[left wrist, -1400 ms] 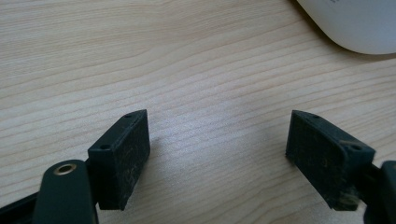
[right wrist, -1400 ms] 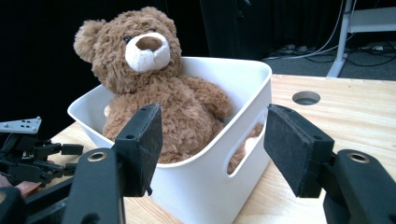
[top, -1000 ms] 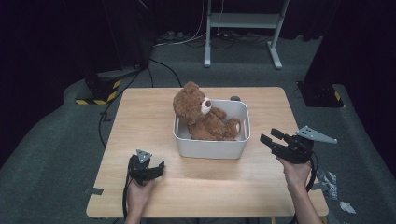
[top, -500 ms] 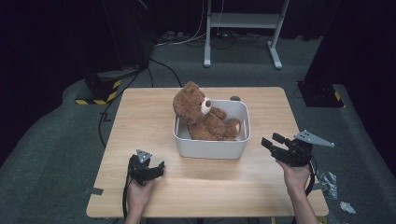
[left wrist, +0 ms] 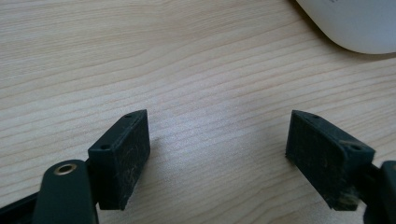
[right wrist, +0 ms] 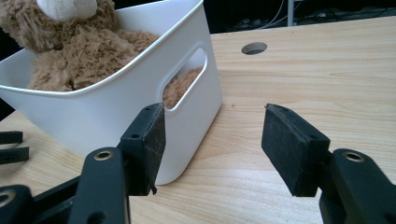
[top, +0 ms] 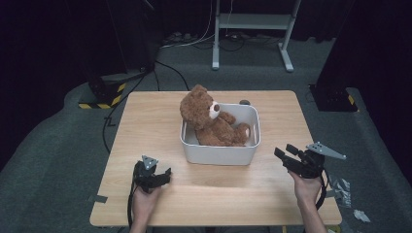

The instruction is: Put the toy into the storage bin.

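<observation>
A brown teddy bear (top: 210, 120) sits in a white bin (top: 218, 154) at the middle of the wooden table (top: 282, 111). My left gripper (top: 165, 174) rests low at the front left, open, with bare wood between its pads (left wrist: 126, 158); the bin's corner (left wrist: 355, 23) lies ahead to its right. My right gripper (top: 283, 150) hovers to the right of the bin, pointing at it, open and holding nothing. In the right gripper view the open gripper (right wrist: 215, 112) faces the bin's handle cut-out (right wrist: 184, 77), where the bear's fur (right wrist: 79, 51) shows through.
A round hole (right wrist: 254, 48) sits in the tabletop behind the bin. On the floor are a white stand's legs (top: 252, 43), a black base with yellow-black tape (top: 104, 92), cables, and foil scraps (top: 347, 189) at the right.
My right gripper has sunk a little toward the table beside the bin. The left gripper, bear and bin have stayed in place.
</observation>
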